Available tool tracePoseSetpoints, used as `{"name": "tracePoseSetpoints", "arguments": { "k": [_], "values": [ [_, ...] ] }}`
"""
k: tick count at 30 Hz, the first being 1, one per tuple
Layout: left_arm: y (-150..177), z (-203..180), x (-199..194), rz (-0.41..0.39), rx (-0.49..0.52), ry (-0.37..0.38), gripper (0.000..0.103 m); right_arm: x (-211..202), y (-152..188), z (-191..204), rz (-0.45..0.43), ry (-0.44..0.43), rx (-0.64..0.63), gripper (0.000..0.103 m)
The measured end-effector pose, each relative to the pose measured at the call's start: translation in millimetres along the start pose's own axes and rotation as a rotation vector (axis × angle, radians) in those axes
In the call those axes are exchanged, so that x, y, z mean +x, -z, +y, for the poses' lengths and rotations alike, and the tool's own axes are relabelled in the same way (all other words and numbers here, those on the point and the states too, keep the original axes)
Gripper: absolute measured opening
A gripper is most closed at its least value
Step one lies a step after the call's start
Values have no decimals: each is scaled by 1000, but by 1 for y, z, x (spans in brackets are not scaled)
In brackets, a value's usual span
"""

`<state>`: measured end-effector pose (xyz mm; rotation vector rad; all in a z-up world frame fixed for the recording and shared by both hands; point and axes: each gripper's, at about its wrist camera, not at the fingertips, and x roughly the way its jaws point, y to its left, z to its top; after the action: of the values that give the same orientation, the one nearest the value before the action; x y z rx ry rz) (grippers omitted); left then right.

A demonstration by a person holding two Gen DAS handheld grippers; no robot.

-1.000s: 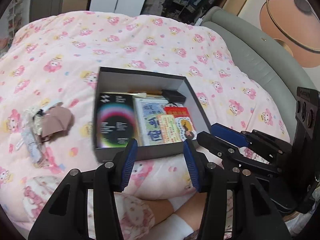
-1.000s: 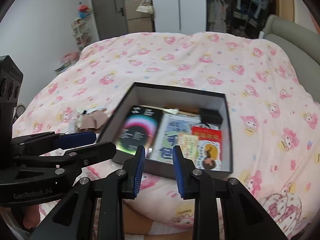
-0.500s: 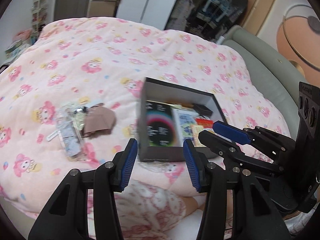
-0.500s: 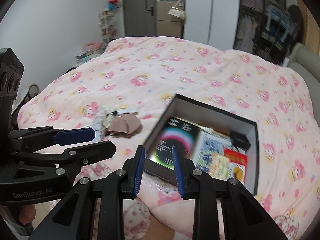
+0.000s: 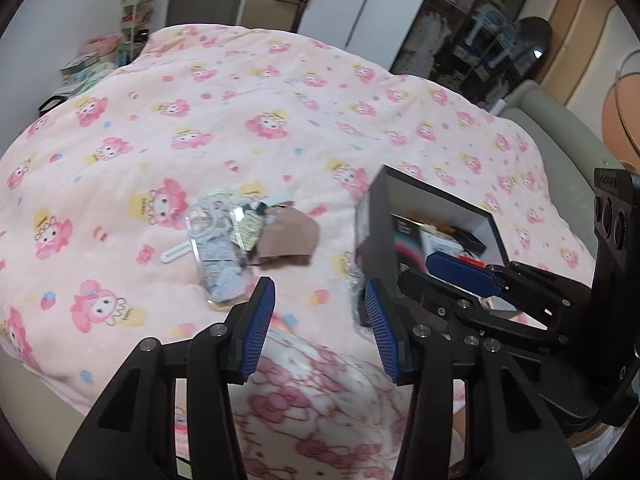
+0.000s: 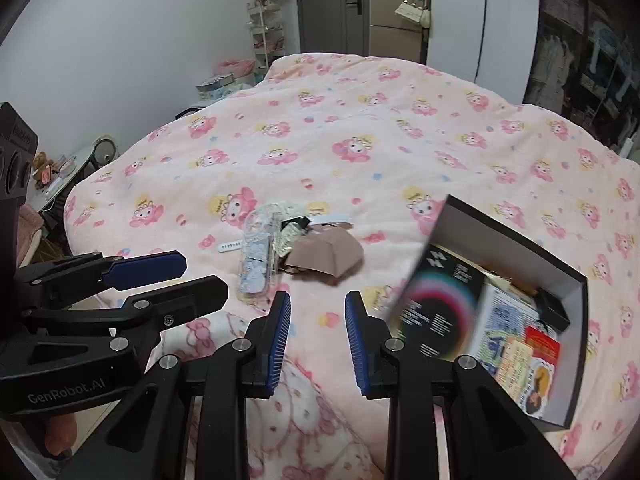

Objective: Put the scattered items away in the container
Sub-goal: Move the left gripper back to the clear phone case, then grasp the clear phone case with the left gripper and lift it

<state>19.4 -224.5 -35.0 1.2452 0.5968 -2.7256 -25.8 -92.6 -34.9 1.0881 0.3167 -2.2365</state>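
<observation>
Bed [image 5: 280,92] carries everything. Box [image 6: 576,292], part-filled, sits right; leftover clutter pile [image 6: 304,248] lies just left of it, unpacked. Left gripper [image 5: 316,322] and right gripper [image 6: 318,334] hover short, fingers part-open, empty, apparently lining up a pickup.

I count one box [image 6: 505,227] on my bed, one black booklet [image 6: 438,312] inside it and about three printed cards [image 6: 516,344] beside that. Outside lie one brown pouch [image 6: 326,254], one clear packet [image 6: 258,254] and one white strap [image 6: 231,245]. I hold two claws: left [image 5: 318,320], right [image 6: 318,334].
</observation>
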Motion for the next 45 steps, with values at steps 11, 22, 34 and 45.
{"name": "tracePoseSetpoints", "arguments": {
  "k": [11,22,34,45],
  "values": [
    [-12,39,17,11,-25,-112,48,51,-22,20,75,-56,1,25],
    [-20,81,60,78,-101,-82,48,105,-36,27,148,-65,-1,25],
    [-11,128,128,209,-239,-27,49,174,-28,22,281,-100,35,25],
    [-1,170,174,283,-368,20,50,223,-17,36,408,-188,9,26]
  ]
}}
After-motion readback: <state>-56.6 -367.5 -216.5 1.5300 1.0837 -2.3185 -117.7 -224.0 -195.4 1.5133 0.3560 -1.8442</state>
